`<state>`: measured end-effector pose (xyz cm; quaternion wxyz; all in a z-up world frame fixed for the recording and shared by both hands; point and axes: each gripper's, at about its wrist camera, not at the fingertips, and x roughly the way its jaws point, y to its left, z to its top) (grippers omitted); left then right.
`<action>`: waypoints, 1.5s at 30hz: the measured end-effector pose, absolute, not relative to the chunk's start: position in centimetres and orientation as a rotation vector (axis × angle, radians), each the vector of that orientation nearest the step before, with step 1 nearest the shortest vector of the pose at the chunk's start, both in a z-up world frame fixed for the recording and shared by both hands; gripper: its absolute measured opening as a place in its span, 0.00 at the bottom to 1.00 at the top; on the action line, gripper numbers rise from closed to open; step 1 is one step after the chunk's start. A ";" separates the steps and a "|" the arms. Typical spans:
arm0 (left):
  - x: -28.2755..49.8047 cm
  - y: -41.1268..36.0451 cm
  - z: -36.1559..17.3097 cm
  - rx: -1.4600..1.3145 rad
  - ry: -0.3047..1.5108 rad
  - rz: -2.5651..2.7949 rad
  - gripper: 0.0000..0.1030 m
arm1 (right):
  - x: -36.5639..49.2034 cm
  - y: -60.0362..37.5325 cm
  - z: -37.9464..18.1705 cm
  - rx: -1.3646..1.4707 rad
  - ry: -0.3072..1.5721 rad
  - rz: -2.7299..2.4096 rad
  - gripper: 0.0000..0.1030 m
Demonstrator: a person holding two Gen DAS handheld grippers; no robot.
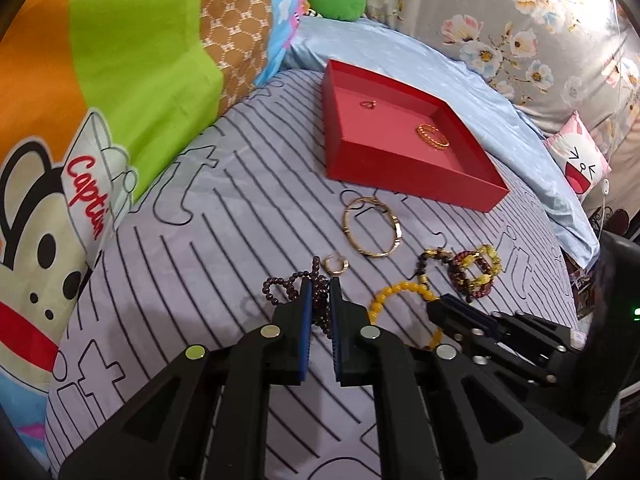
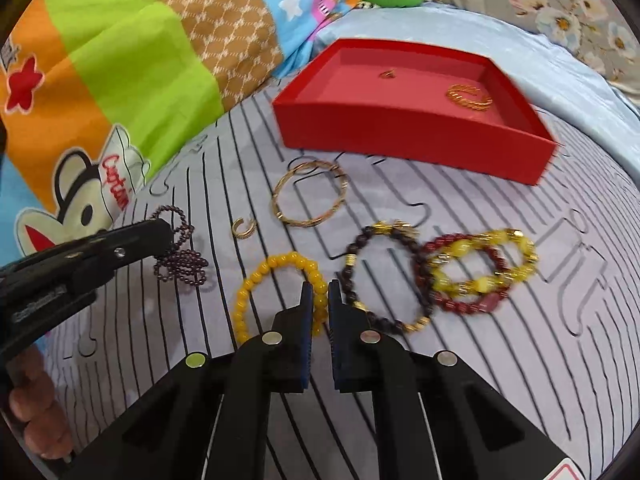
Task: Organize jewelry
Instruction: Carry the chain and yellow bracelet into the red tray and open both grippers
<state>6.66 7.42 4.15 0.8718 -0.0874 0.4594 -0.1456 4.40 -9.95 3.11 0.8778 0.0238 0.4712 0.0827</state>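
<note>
On the striped grey bedspread, my left gripper [image 1: 321, 285] is shut on a dark purple bead strand [image 1: 280, 285], which loops out to the left of its fingers. My right gripper [image 2: 321, 287] is shut on the near-right edge of a yellow bead bracelet [image 2: 256, 280] lying flat. Each gripper also shows in the other's view: the right gripper [image 1: 434, 306], the left gripper [image 2: 164, 237]. Beyond them lie a gold bangle [image 2: 343, 188] and a small gold ear cuff [image 2: 243, 227]. The red tray [image 2: 400, 136] behind holds a small ring [image 2: 387, 74] and a gold coil bracelet [image 2: 468, 97].
A dark brown bead bracelet [image 2: 350, 264] and interlinked red and amber bracelets [image 2: 480, 268] lie right of my right gripper. A bright cartoon quilt [image 1: 120, 80] rises along the left. Blue sheet [image 1: 460, 80], floral pillows and a pink cushion [image 1: 576, 160] sit behind. A hand [image 2: 36, 408] shows at lower left.
</note>
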 end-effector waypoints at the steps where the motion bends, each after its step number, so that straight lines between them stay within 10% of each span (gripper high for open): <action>1: 6.8 7.0 4.5 -0.179 0.960 -0.317 0.08 | 4.2 -10.4 3.6 0.059 0.974 0.166 0.07; 22: 19.2 -3.0 12.9 -0.115 0.837 -0.485 0.08 | 15.6 -18.6 13.6 0.111 0.782 0.093 0.07; 45: 30.1 -4.8 2.9 -0.102 0.975 -0.377 0.09 | 25.1 -20.4 3.4 0.068 0.950 -0.029 0.13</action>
